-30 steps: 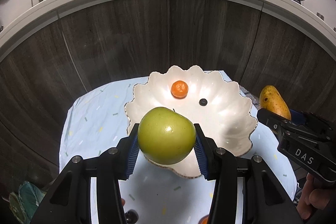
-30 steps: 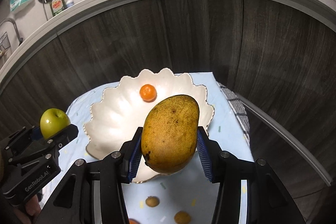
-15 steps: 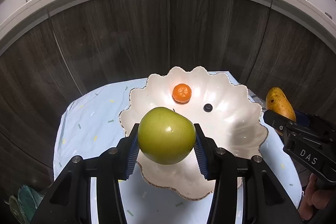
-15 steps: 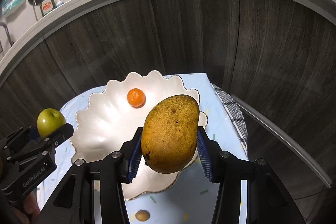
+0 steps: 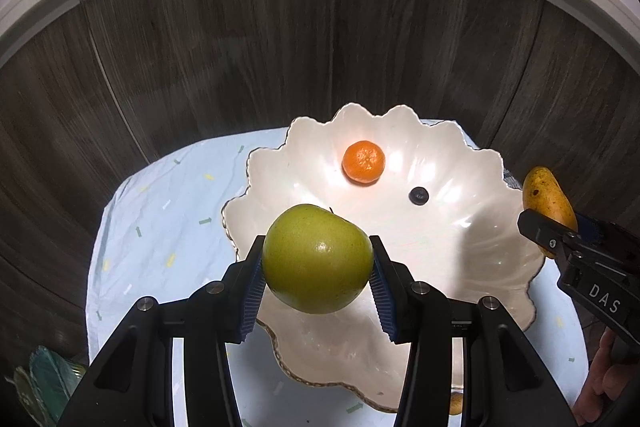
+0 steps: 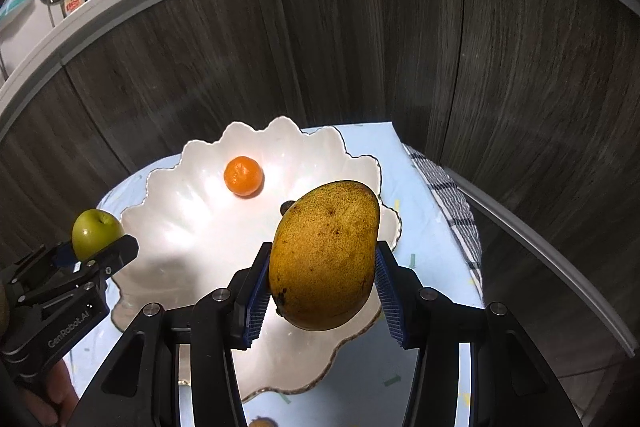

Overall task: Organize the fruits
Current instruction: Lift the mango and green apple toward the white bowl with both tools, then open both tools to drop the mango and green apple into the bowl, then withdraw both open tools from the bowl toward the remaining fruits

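Note:
My left gripper [image 5: 317, 281] is shut on a green apple [image 5: 316, 259] and holds it above the near left part of a white scalloped bowl [image 5: 460, 263]. My right gripper [image 6: 322, 293] is shut on a yellow mango [image 6: 325, 253] above the bowl's [image 6: 180, 211] near right rim. In the bowl lie a small orange [image 5: 363, 162] and a dark blueberry [image 5: 419, 194]; the orange also shows in the right wrist view [image 6: 243, 175]. The mango [image 5: 548, 205] and the apple [image 6: 96, 233] each show in the other view.
The bowl stands on a light blue cloth [image 5: 160, 211] over a small table, close under dark wood cabinet fronts [image 5: 240, 47]. A checked towel [image 6: 452, 203] hangs at the table's right edge. Small fruits lie on the cloth near the front [image 5: 455, 403].
Both grippers have moved forward and lower with their fruits, so the bowl looks larger and nearer. Both grips are unchanged.

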Motion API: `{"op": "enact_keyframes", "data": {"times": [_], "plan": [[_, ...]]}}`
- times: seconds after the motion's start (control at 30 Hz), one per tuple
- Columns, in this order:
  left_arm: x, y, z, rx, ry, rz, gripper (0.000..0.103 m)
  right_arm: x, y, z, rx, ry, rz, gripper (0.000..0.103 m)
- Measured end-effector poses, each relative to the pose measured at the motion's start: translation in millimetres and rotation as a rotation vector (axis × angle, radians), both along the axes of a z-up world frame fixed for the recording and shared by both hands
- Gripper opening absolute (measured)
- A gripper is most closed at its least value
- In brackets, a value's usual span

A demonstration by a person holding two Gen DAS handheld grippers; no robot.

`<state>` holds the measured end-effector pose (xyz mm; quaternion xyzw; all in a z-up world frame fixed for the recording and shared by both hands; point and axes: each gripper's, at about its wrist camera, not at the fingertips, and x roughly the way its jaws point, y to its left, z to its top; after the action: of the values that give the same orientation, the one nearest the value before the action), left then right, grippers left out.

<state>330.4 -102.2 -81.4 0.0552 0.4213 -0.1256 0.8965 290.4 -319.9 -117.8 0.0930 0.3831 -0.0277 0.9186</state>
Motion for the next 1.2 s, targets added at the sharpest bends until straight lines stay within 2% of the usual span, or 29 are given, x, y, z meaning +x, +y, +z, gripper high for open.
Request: {"op": "enact_keyframes", "data": {"times": [0.5, 0.57, 0.63, 0.7, 0.8, 0.87, 0.97, 1.2], "plan": [[7.4, -0.8, -18.7, -0.005, 0.078, 0.019, 0.048, 12.0, 0.2, -13.4, -0.023, 0.044, 0.002, 0.05], [6.1, -1.2, -17.9, -0.003, 0.072, 0.019, 0.067, 12.7, -0.1, -14.7, -0.018, 0.052, 0.003, 0.05], [4.9, -0.9, -13.9, 0.005, 0.044, 0.023, 0.075, 9.9, -0.9, -12.7, -0.014, 0.038, -0.005, 0.06], [4.7, -1.8, -10.5, 0.016, 0.033, 0.019, 0.075, 5.9, -1.3, -7.4, -0.028, 0.008, -0.023, 0.079], [5.0, -1.3, -7.5, 0.016, 0.031, 0.018, 0.077, 2.4, -1.8, 0.6, -0.037, -0.019, -0.033, 0.081], [3.7, -0.9, -4.7, 0.017, 0.022, 0.021, 0.084, 0.8, -1.8, 4.6, -0.039, -0.03, -0.038, 0.082], [0.9, 0.3, 0.5, 0.012, 0.01, 0.029, 0.088, -2.6, -2.1, 9.4, -0.037, -0.049, -0.047, 0.087], [-6.8, 4.8, 13.8, 0.019, -0.016, 0.041, 0.093, -9.9, 0.7, 17.7, -0.029, -0.067, -0.052, 0.088]]}}
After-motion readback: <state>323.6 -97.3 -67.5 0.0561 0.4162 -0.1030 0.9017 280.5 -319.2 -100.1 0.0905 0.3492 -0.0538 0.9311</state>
